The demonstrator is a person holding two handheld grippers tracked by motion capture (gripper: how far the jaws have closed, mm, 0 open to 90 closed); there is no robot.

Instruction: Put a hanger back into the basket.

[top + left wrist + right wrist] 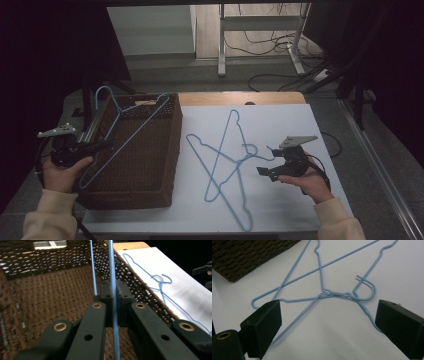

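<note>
over the dark brown woven wicker basket at the desk's left edge, the left gripper pinches a light blue wire hanger. right gripper, spread wide, hovers above two crossed blue wire hangers mid-desk.

Hangers of thin smooth light-blue coated wire, basket of rough dark-brown woven wicker, surface covered matt white with a bare wood edge, claw pads matt black plastic.
</note>
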